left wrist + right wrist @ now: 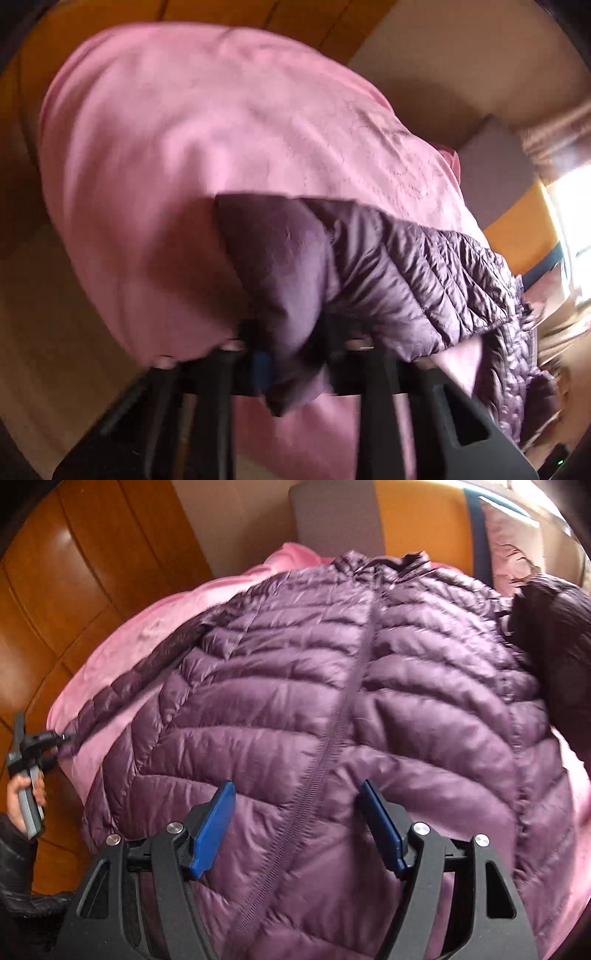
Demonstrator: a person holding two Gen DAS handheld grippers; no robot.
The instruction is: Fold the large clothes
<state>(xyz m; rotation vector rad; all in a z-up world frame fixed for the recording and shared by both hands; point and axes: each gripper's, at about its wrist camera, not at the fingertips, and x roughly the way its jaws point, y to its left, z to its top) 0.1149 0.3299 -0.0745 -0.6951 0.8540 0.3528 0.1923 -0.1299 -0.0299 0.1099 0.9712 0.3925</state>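
Right wrist view gives me the clearest look at the purple puffer jacket: it lies front-up and spread out on a pink blanket, its shiny shell quilted into plump horizontal ribs that angle down toward a closed zipper along the middle. The collar sits at the far end, and one sleeve stretches out flat to the side as a narrow dark band across the pink cloth. My right tool hovers just above the lower front of the jacket with its blue pads spread wide on either side of the zipper line, nothing pinched between them.

At the end of that sleeve I see my left tool, with a hand around its grey handle. From the left wrist view, the left tool is pressed together on the sleeve cuff, a smooth, matte purple fold bunched up between the black fingers, with the ribbed quilting trailing off to the right. This view is smeared with blur.

The blanket is soft, faintly stitched with a curling pattern, and drapes over a bed. Around it I make out glossy orange-brown wooden panels, a grey pillow and bright window light at the far edge.
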